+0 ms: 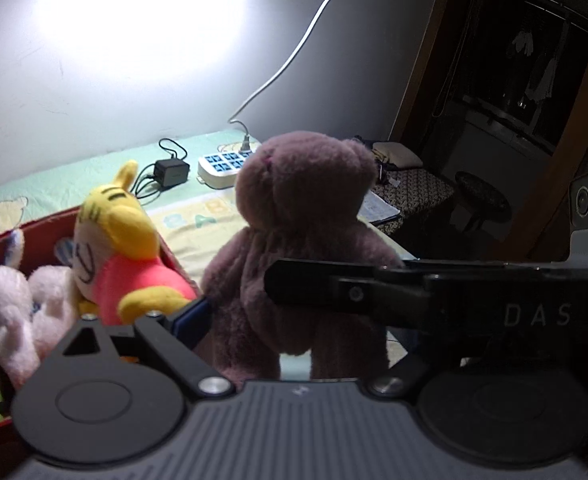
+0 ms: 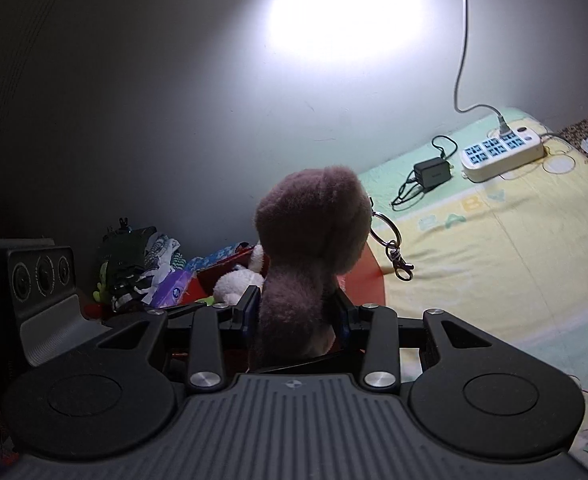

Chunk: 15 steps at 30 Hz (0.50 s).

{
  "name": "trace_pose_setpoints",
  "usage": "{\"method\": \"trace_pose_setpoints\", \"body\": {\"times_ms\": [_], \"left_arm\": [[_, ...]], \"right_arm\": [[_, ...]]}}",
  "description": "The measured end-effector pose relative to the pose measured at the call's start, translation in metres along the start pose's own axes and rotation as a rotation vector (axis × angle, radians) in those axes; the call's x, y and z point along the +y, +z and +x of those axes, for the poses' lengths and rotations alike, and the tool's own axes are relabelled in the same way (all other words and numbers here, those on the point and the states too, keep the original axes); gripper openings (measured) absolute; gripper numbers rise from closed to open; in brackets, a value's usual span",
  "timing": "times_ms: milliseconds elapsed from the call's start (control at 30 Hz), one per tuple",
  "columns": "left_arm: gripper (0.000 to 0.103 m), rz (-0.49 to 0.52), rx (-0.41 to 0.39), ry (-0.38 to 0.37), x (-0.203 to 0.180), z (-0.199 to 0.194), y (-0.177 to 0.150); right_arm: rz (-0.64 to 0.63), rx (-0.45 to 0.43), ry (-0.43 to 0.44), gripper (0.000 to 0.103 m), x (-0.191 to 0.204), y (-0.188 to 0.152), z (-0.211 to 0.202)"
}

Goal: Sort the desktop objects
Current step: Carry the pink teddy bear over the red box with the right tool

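Item: mauve plush bear (image 2: 310, 264), clamped at the torso between right gripper (image 2: 298, 316) fingers. Left gripper (image 1: 290, 300) apparently spread wide, holding nothing. Step: transfer. Next: release over red box (image 1: 46, 236), ahead-left.

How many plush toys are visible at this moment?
3. A purple bear gripped by the right gripper; a yellow tiger and a pink-white plush lie in the red box. More may be hidden in the box.
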<state>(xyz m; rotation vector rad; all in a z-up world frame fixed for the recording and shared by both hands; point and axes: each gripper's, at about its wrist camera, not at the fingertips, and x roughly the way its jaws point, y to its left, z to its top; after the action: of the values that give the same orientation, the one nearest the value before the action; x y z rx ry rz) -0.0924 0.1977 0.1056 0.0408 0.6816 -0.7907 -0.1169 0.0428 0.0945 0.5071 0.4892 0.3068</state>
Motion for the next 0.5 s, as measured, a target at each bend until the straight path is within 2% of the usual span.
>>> {"method": "trace_pose_setpoints", "body": {"times_ms": [200,500], "left_arm": [[0.092,0.013,-0.057,0.047,0.031,-0.034,0.007],[0.092,0.004,-0.141,0.139,0.077,-0.067,0.021]], "right_arm": [[-0.026,-0.055,0.058,0.040,0.033,0.006,0.020],[-0.078,-0.072,0.152,0.040,0.072,0.020,0.065]]}}
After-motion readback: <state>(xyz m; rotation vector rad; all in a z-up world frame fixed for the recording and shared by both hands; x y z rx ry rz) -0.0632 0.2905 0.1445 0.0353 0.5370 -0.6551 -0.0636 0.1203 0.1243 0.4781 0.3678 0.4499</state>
